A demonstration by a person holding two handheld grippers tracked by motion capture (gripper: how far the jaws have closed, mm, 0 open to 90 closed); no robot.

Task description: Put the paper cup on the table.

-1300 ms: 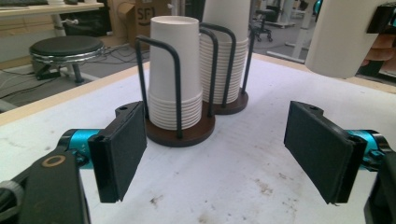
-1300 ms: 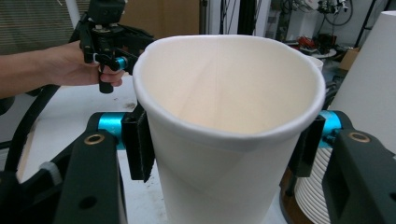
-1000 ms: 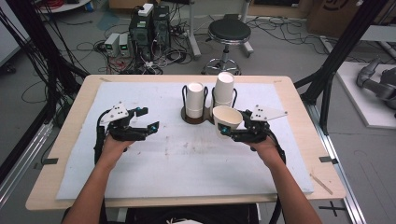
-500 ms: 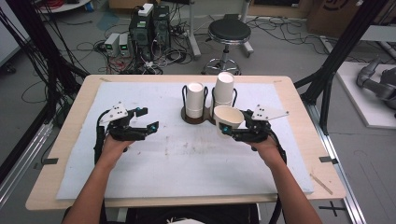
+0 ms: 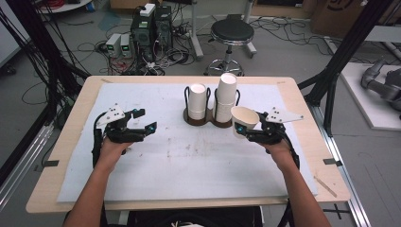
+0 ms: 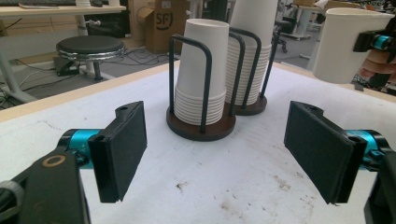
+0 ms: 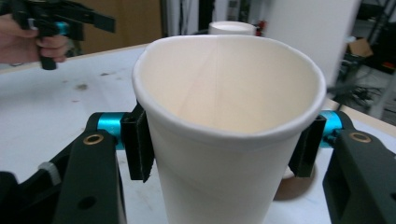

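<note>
Right now the right gripper is clamped on a white paper cup, its two black pads pressing the cup wall from either side just below the rolled rim, mouth up. In the high view the same right gripper holds that cup clear of the white table cover, just beside the taller cup stack in the dark two-post wire cup holder.

What could go wrong from here, as I judge it: thin paper gripped this near the rim can buckle or go oval if the squeeze tightens, and a deformed cup may slide out or refuse to nest. Since the held cup hangs close to the tall stack and the holder's wire loops, a small sideways drift could knock the stack or catch a loop. Tilting the hand could also let the cup pivot between the pads, as only two narrow patches hold it.

Across the table, well apart from the right gripper, the left gripper hovers over the cover with its jaws spread wide and nothing between them. Its own view looks between those parted black pads toward the shorter stack of white paper cups standing in the holder's nearer ring, with the taller stack just behind and the held cup farther off.
</note>
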